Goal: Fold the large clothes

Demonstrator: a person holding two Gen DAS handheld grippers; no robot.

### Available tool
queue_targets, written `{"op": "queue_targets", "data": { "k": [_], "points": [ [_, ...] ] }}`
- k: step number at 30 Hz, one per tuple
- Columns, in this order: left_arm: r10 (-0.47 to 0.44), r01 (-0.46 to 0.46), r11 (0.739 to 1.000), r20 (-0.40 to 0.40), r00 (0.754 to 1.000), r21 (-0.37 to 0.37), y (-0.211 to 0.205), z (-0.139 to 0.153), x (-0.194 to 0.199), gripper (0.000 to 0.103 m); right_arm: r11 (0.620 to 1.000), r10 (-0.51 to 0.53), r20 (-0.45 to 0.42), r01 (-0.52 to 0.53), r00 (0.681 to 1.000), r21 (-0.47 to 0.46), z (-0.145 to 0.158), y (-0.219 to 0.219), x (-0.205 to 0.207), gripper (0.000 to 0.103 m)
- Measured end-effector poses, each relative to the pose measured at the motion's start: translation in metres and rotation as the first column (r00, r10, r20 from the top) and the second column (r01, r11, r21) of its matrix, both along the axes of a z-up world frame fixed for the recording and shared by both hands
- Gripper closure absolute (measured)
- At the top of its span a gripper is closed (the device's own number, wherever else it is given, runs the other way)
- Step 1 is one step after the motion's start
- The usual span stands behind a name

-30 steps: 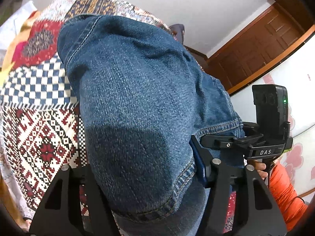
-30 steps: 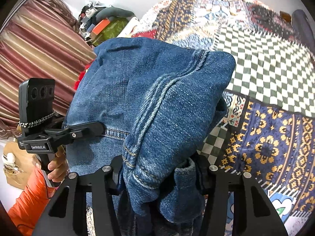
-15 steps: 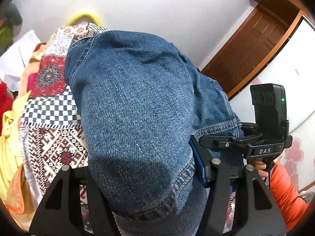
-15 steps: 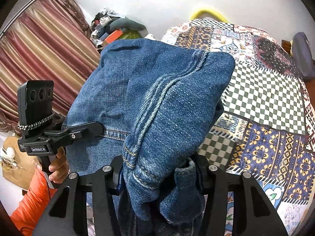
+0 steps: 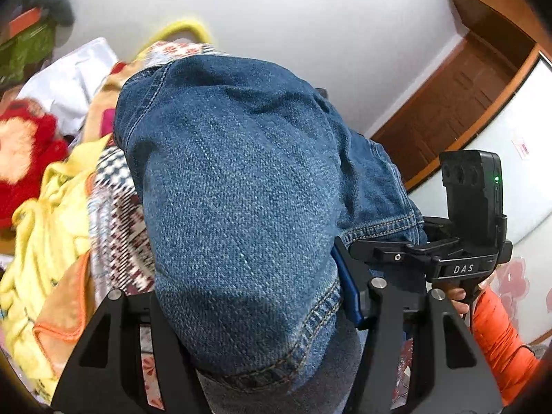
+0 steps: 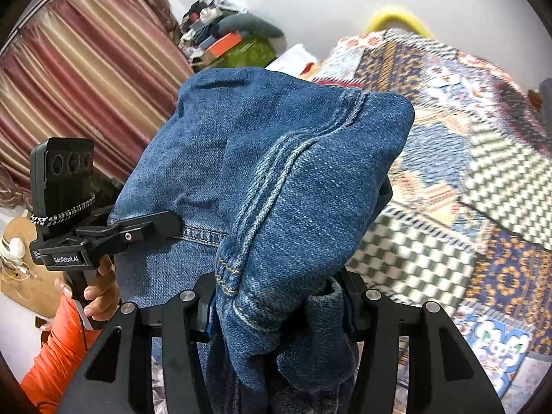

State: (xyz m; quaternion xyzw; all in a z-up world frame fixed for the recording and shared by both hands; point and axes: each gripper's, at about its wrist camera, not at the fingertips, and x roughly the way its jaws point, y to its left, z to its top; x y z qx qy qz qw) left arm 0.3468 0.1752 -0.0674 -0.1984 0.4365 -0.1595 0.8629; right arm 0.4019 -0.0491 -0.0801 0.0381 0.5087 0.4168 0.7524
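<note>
A pair of blue denim jeans [image 5: 241, 207] is held up in the air and drapes over both grippers. My left gripper [image 5: 255, 338] is shut on a stitched edge of the jeans, its fingertips hidden under the cloth. My right gripper [image 6: 276, 314] is shut on a bunched seam of the jeans [image 6: 293, 189], fingertips also hidden. The right gripper also shows in the left wrist view [image 5: 379, 252], clamped on the far edge of the denim. The left gripper shows in the right wrist view [image 6: 165, 224], gripping the denim near a hem.
A patchwork quilt [image 6: 465, 138] covers the bed below and ahead. Yellow and red clothes [image 5: 38, 207] lie on its left side. A striped curtain [image 6: 76, 79] hangs at left, with piled items [image 6: 227, 45] by the wall. A wooden door [image 5: 465, 86] is at right.
Both grippers have risen and tilted upward with the jeans. More wall and less quilt show now. The grips on the denim are unchanged.
</note>
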Motion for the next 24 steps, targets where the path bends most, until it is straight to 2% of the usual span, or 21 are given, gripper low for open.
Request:
{"op": "queue_targets", "data": {
  "k": [6,16,22,24],
  "points": [
    [0.053,-0.053,0.999,-0.057,0.997,0.001,0.043,-0.036,-0.010,0.043,0.998,0.056,-0.072,-0.056,0.996,-0.010,-0.037,0.048,0.001,0.053],
    [0.076,-0.081,0.996,-0.195,0.978,-0.023,0.083,-0.133,0.000,0.043,0.995,0.064,-0.238,-0.080,0.969,-0.059,-0.127,0.091,0.012,0.053],
    [0.100,-0.126,0.988,-0.257,0.961,-0.087,0.097,-0.176,0.008,0.041,0.994,0.049,-0.259,-0.074,0.965,-0.086,-0.151,0.096,0.021,0.052],
    [0.108,-0.143,0.984,-0.278,0.955,-0.107,0.102,-0.191,0.006,0.038,0.990,0.045,-0.252,-0.076,0.967,-0.117,-0.159,0.100,0.022,0.044]
  ]
}}
